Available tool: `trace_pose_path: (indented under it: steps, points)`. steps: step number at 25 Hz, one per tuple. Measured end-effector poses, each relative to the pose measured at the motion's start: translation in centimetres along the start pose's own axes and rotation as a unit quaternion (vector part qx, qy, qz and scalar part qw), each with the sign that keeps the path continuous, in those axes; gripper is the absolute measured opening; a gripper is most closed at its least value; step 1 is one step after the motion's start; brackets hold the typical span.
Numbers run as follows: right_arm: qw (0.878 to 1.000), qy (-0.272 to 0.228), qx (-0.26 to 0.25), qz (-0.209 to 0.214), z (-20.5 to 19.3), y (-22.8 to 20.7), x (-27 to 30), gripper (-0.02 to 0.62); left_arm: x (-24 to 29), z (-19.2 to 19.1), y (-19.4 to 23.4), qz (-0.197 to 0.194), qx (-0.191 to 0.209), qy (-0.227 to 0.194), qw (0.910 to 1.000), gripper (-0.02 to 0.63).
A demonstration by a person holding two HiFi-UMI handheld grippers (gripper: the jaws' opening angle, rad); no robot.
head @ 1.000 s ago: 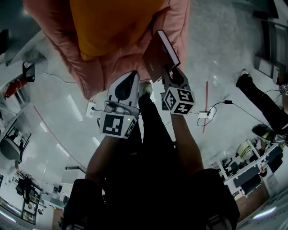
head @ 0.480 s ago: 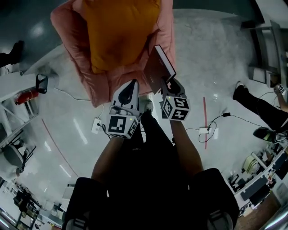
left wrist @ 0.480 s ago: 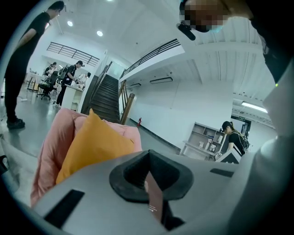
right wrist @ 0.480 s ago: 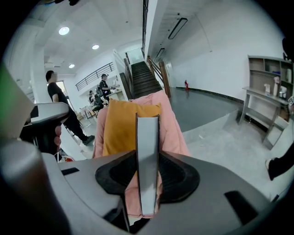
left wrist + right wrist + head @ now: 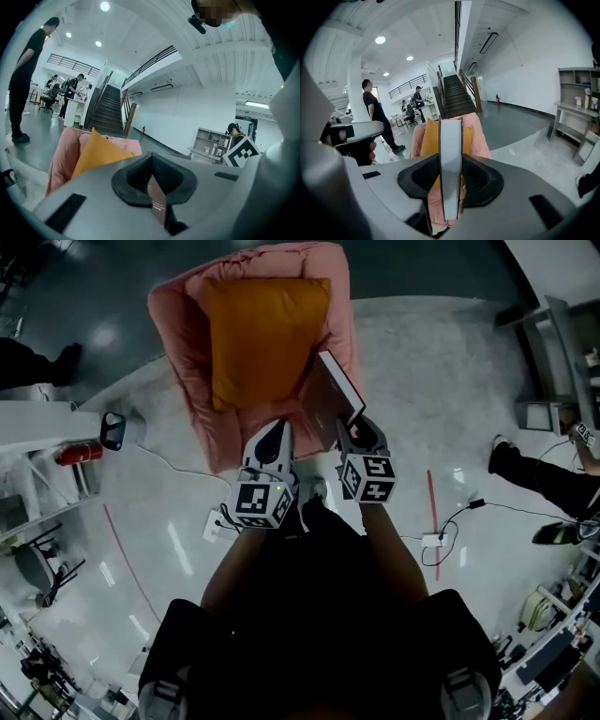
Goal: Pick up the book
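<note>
The book (image 5: 328, 395), dark-covered with white page edges, hangs tilted above the front right edge of a pink armchair (image 5: 187, 352). My right gripper (image 5: 354, 426) is shut on the book's near end. In the right gripper view the white page edge (image 5: 450, 159) stands upright between the pads of the right gripper (image 5: 450, 187). My left gripper (image 5: 278, 427) hangs just left of the book, apart from it, fingers together. In the left gripper view a thin brown strip shows in the slit of the left gripper (image 5: 152, 174); I cannot tell what it is.
An orange cushion (image 5: 262, 334) lies on the armchair seat. Power strips with cables (image 5: 433, 540) lie on the pale floor, and a red fire extinguisher (image 5: 77, 454) stands at the left. A person's legs (image 5: 539, 479) reach in at the right, near grey shelves (image 5: 553, 371).
Both grippers have risen, the right one carrying the book up off the chair. The armchair now looks smaller and farther below, with its whole seat and cushion in sight.
</note>
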State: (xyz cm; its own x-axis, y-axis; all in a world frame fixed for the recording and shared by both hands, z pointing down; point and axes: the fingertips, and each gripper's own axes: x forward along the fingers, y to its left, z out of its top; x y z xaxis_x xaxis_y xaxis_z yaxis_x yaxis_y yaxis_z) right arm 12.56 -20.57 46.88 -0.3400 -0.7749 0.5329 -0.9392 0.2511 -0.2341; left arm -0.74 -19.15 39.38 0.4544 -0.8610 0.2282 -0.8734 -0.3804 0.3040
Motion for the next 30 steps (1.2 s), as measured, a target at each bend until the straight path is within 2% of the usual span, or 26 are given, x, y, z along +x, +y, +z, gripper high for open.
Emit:
trace_pose_path:
  steps: [6,13,19,30]
  points:
    - [0.999,-0.041,0.005,0.011,2.7,0.4,-4.9,0.146,-2.8,1.8,-3.5,-0.010,0.023,-0.015,0.9996,0.008]
    - [0.998,-0.060,-0.010,0.034,3.1,0.9,-9.6,0.146,-6.5,1.7,-5.6,0.021,0.017,-0.029,0.9992,0.008]
    - [0.997,-0.060,-0.015,0.048,2.0,2.4,-11.8,0.146,-8.9,2.1,-5.4,0.034,0.021,-0.035,0.9986,0.008]
    - [0.997,-0.051,-0.039,0.047,1.1,4.0,-13.8,0.146,-11.2,2.3,-5.2,0.016,0.011,-0.038,0.9991,0.008]
